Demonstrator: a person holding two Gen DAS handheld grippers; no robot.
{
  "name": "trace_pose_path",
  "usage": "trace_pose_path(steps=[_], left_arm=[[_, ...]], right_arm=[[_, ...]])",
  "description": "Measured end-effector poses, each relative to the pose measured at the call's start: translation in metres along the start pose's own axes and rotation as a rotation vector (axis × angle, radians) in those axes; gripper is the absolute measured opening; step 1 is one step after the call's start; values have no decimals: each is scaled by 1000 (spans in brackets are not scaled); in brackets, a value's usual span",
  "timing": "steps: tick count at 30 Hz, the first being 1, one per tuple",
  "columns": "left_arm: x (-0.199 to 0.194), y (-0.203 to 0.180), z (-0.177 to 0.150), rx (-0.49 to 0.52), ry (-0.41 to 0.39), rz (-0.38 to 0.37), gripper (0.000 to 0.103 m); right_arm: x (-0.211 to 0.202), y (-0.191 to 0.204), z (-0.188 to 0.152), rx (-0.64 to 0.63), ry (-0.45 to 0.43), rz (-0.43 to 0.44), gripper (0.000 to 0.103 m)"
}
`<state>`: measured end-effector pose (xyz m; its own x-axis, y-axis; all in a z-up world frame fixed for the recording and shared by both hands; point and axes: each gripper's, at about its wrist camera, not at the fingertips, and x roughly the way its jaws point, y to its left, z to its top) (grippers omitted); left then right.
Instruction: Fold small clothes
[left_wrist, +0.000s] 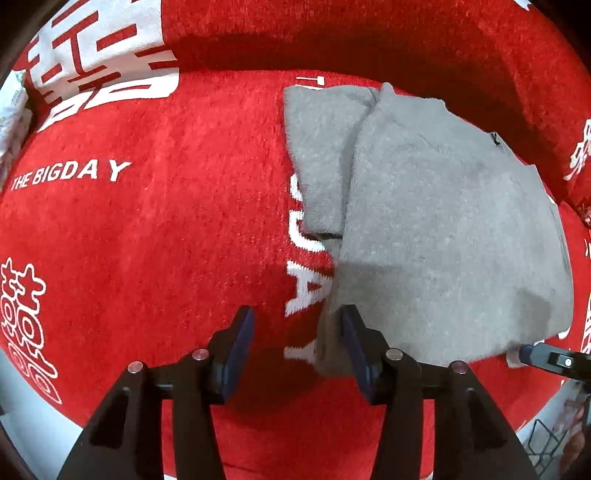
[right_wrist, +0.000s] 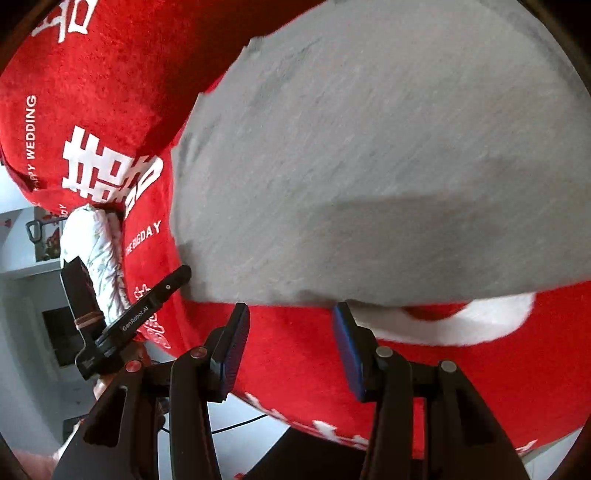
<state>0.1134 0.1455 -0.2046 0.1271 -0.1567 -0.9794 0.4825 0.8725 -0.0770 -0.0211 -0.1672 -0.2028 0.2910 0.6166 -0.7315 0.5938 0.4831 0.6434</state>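
Note:
A small grey garment (left_wrist: 436, 221) lies partly folded on a red plush cover (left_wrist: 166, 229) with white lettering; one flap lies over another at the left. It fills the right wrist view (right_wrist: 388, 166). My left gripper (left_wrist: 297, 321) is open and empty at the garment's near left corner, its right finger touching the hem. My right gripper (right_wrist: 290, 317) is open and empty just before the garment's near edge. The right gripper's tip shows in the left wrist view (left_wrist: 546, 356) and the left gripper shows in the right wrist view (right_wrist: 147, 306).
The red cover drapes over a rounded seat with a raised back (left_wrist: 369, 33). A white quilted cloth (right_wrist: 96, 251) lies at the cover's left edge. Beyond the edge are a pale floor (right_wrist: 29, 369) and a wire rack (left_wrist: 546, 439).

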Motion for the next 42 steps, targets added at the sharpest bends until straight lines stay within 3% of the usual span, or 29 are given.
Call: trace_pose_path(steps=[9,16,18,19,20,30,34,37,42], left_arm=[[-9,21,-4,-23,23,54,51],[-7,39,4,-98,35,60,51],[-8,40,6,-106,27,62,75],[-9,40,6,-110,16,71,98],[-12,40,7,-112,-4,84,102],[-8,53,22,-184,7,22,102],[-1,55,26,-175,39,24,102],[4,56,29,-178,49,26,102],[8,54,31,-159,53,25,102]], right_arm=[[37,24,-5,73,49,119,52],[88,46,-2,193,93,302,54],[100,49,-2,232,101,338,54],[104,51,-3,244,98,350,54],[105,52,-3,251,95,355,55],[118,34,-13,488,12,505,59],[109,32,-21,452,16,465,59],[96,31,-25,366,5,346,59],[86,21,-20,380,-78,368,59]])
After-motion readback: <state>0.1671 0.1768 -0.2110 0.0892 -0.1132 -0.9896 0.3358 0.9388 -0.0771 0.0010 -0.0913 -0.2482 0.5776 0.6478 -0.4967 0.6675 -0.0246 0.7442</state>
